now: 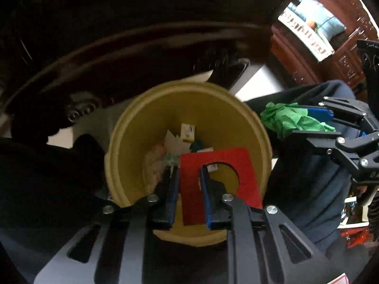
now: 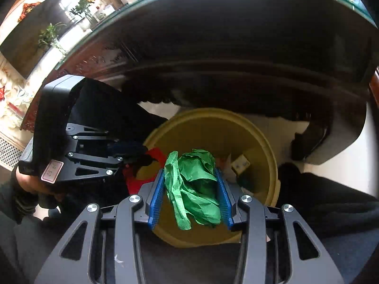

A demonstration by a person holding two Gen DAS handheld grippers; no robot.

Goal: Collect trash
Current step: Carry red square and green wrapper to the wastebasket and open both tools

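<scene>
A dark table (image 2: 236, 23) overhangs the yellow bin (image 1: 132, 127), which stands on the floor with paper scraps (image 1: 175, 142) at its bottom. Both grippers point down over its mouth, likely so that whatever they let go falls inside. The left gripper (image 1: 188, 177) stands narrow around a red card (image 1: 239, 161) with a round cut-out; whether its pads still press I cannot tell. The right gripper (image 2: 191, 184) clamps a crumpled green paper (image 2: 194, 184).
</scene>
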